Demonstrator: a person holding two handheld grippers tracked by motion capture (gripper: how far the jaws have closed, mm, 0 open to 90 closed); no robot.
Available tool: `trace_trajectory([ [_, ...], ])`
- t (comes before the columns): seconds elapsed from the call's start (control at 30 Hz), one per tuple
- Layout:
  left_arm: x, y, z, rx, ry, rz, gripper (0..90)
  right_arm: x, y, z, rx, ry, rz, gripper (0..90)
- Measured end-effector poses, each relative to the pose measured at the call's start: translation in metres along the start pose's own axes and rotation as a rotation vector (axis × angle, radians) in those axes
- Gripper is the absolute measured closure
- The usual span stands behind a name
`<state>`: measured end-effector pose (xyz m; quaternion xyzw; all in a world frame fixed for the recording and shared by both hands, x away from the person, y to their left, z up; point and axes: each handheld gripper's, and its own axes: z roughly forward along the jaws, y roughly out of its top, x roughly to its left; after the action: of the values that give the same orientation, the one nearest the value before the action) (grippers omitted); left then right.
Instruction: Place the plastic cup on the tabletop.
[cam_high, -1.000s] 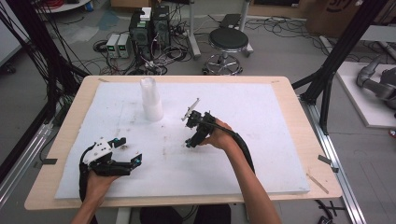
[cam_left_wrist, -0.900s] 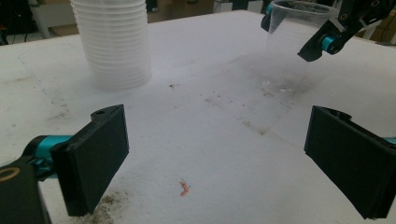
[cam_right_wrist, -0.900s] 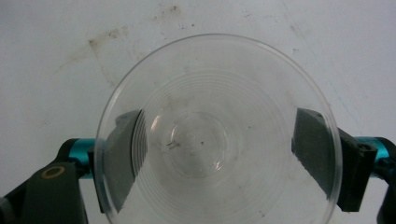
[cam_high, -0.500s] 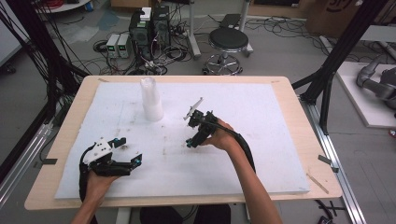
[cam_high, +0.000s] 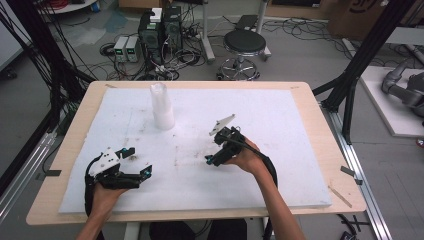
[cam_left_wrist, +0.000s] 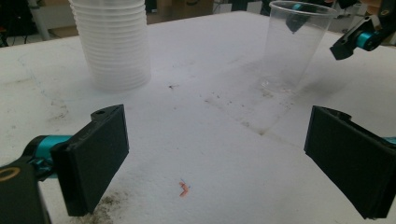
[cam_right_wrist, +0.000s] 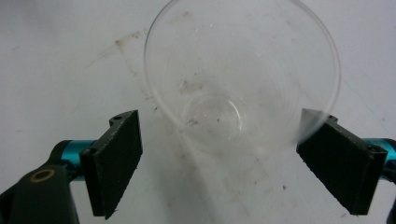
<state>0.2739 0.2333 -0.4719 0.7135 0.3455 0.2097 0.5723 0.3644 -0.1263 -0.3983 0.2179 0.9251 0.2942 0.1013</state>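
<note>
Right gripper (cam_high: 214, 150) at frame centre of the high view, held by a hand reaching in from bottom right, wrist bent, pointed down and leftward. Jaws just been opening, now wide, standing either side of a single clear plastic cup (cam_right_wrist: 243, 77) without pressing it; cup upright on the white foam board (cam_high: 290, 165), seen at upper right in the left gripper view (cam_left_wrist: 294, 44). Left gripper (cam_high: 137, 162) low at lower left, jaws spread wide, nothing between. Stack of clear cups (cam_high: 161, 106) upper centre-left, well apart. Bare board all around; wooden table edge (cam_high: 345, 150) well off to the right.
</note>
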Motion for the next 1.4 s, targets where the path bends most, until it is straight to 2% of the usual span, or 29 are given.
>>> trace_trajectory([
  [0.23, 0.0, 0.0, 0.0, 0.003, 0.003, -0.001, 6.5, 0.005, -0.038, -0.017, -0.12, -0.014, 0.039, 14.5],
  [0.33, -0.001, 0.0, 0.0, -0.002, 0.008, 0.002, 6.5, 0.007, -0.057, -0.023, -0.183, -0.041, 0.057, 14.5],
  [0.43, -0.001, 0.0, 0.0, -0.002, 0.01, 0.009, 6.5, 0.009, -0.077, -0.03, -0.27, -0.057, 0.076, 14.6],
  [0.53, -0.002, 0.0, 0.0, -0.001, 0.015, 0.007, 6.5, 0.011, -0.101, -0.037, -0.366, -0.093, 0.1, 14.6],
  [0.6, -0.001, 0.0, 0.0, 0.0, 0.018, 0.004, 6.5, 0.01, -0.111, -0.041, -0.4, -0.118, 0.112, 14.6],
  [0.73, -0.001, 0.0, 0.0, 0.001, 0.017, -0.001, 6.5, 0.008, -0.13, -0.048, -0.435, -0.161, 0.138, 14.6],
  [0.93, -0.001, 0.0, 0.0, 0.001, 0.022, -0.001, 6.5, 0.005, -0.147, -0.049, -0.468, -0.202, 0.174, 14.6],
  [1.17, -0.002, 0.0, 0.001, 0.005, 0.025, 0.008, 6.5, 0.002, -0.155, -0.047, -0.501, -0.24, 0.186, 14.7],
  [1.33, -0.002, 0.0, -0.001, -0.006, 0.026, 0.002, 6.5, -0.001, -0.159, -0.048, -0.531, -0.25, 0.233, 14.8],
  [1.4, -0.002, -0.001, -0.001, -0.006, 0.025, 0.001, 6.5, -0.002, -0.16, -0.048, -0.538, -0.259, 0.236, 14.8],
])
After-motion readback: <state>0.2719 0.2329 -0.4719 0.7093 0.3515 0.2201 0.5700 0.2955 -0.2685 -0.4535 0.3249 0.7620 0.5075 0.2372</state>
